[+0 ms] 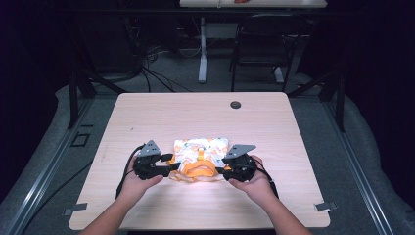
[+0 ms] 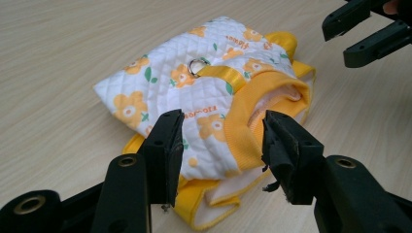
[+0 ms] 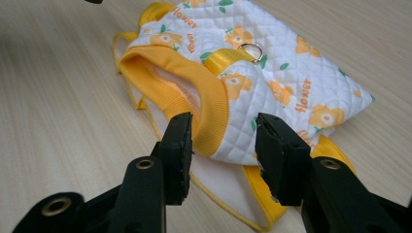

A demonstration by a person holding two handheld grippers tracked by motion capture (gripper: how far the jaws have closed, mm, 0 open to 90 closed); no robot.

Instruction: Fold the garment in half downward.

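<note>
Quilted floral pet vest point(image 1: 200, 155), yellow-trimmed, seemingly folded, lies flat on table point(image 1: 274, 132)

A dark room: grey carpet point(image 1: 166, 81), black chair point(image 1: 266, 44), white table leg point(image 1: 202, 49) behind the wooden table point(image 1: 195, 112).

A folded flowered garment point(image 1: 200, 156) is seen lying on the desk point(image 1: 195, 112). It is flanked by the left hand-held gripper point(image 1: 171, 164) and the right hand-held gripper point(image 1: 221, 168).
</note>
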